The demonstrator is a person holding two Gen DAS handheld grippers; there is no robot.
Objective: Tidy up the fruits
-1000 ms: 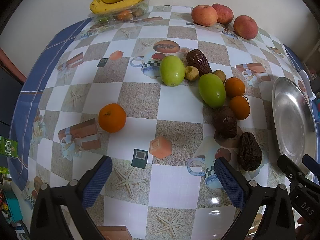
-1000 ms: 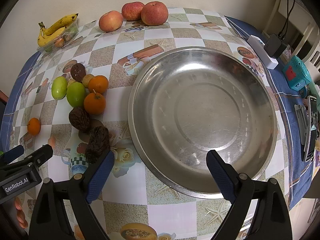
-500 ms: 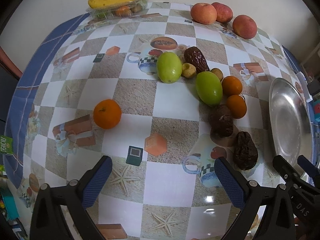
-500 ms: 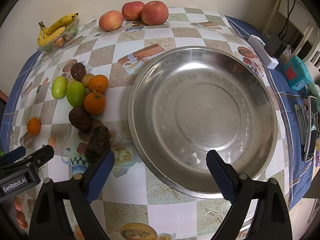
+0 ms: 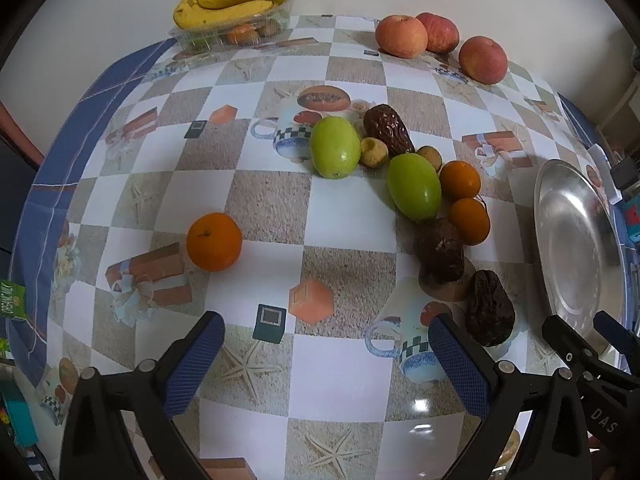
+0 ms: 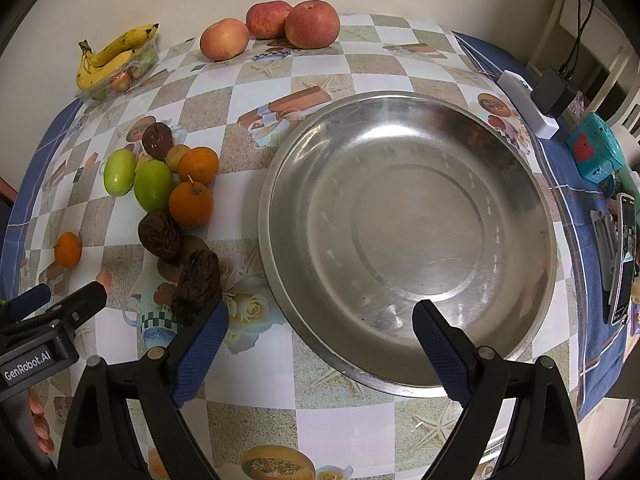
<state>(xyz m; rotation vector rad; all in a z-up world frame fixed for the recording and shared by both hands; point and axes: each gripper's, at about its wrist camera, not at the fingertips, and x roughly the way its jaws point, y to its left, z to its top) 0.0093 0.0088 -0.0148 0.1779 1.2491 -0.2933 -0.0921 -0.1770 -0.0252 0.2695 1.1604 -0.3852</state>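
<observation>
Fruit is all on the counter (image 5: 272, 204) and none of it lies in the steel bowl (image 6: 408, 236), so by my reading the sorting has not begun and every piece is left to move. Just left of the bowl sits a cluster: two green fruits (image 6: 153, 184), two oranges (image 6: 191, 203), dark wrinkled dates (image 6: 197, 286) and a couple of small brownish fruits. A lone orange (image 5: 214, 241) lies well left of the bowl, apart from the cluster. Three apples (image 6: 312, 24) stand beyond the bowl by the wall, and bananas (image 5: 236, 2) rest on a clear tray of fruit at the far left corner.

Both grippers hover low over the counter's near edge, side by side. The left gripper (image 5: 326, 356) faces the cluster with its fingers spread and nothing between them. The right gripper (image 6: 320, 346) faces the bowl's near rim, fingers likewise spread and bare.
</observation>
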